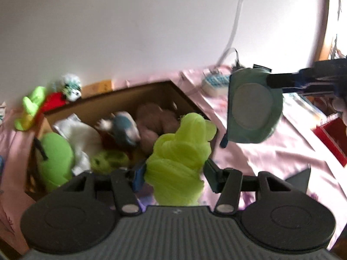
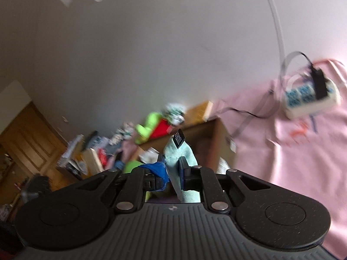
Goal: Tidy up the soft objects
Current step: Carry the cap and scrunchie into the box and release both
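Two claws, each holding one soft toy

Both claws carry something above the pink cloth point(image 1: 271, 158). The left claw point(image 1: 175, 169) is closed on a lime-green fluffy toy point(image 1: 180, 151), which hangs just in front of the cardboard box point(image 1: 121, 99). Inside the box lie several soft toys, among them a green one point(image 1: 56, 160), a white one point(image 1: 80, 134) and a brown one point(image 1: 156, 119). The right claw point(image 2: 173, 177) is pressed tight on a pale teal plush point(image 2: 180, 158); in the left wrist view this plush point(image 1: 253, 106) hangs to the right of the box, over the cloth. A white power strip point(image 2: 310, 97) rests on the cloth near the wall.
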`<state>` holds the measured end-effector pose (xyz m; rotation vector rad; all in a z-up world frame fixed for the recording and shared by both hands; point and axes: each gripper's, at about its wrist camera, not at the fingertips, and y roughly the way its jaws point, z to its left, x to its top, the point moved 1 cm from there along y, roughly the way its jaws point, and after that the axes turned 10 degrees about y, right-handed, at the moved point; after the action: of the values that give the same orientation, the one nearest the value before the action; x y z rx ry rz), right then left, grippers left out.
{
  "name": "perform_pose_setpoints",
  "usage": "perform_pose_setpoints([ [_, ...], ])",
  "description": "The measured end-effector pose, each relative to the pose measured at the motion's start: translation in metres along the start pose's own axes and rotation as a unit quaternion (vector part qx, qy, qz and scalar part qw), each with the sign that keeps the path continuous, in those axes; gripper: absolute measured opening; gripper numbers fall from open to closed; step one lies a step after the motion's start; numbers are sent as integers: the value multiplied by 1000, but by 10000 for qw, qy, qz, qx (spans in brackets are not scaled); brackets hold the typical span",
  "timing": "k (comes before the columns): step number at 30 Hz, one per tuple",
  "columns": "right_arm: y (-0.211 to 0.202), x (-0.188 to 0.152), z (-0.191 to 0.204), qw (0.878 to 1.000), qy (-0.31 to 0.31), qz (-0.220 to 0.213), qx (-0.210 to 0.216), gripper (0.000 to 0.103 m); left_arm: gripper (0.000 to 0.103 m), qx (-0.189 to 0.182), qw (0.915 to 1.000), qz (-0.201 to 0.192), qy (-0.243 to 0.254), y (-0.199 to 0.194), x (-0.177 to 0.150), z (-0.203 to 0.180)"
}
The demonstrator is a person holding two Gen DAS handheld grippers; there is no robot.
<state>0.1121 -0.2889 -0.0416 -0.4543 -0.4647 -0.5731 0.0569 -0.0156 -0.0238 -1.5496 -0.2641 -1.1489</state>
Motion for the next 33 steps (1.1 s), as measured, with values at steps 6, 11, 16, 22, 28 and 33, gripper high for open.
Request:
perform_pose_setpoints([
  [6,46,6,35,9997,-220,74,26,0,57,308,9982,-228,-458,-5,15,44],
  [11,96,-4,47,9980,-414,308,-352,0,57,519,9957,-176,-746,8,19,72],
  [16,136,-15,44,9933,-508,399,-954,2,61,596,9937,39,-948,28,12,89],
  [22,144,-18,39,9841,-348,192,-1730,5,67,602,9902,423,-1189,59,-1,103],
  [28,130,-27,54,9805,-359,-5,-1932,5,72,581,9889,405,-1310,55,-8,113],
  [33,118,-38,66,9768,-364,-244,-2097,6,72,765,9877,300,-1333,35,-7,116],
])
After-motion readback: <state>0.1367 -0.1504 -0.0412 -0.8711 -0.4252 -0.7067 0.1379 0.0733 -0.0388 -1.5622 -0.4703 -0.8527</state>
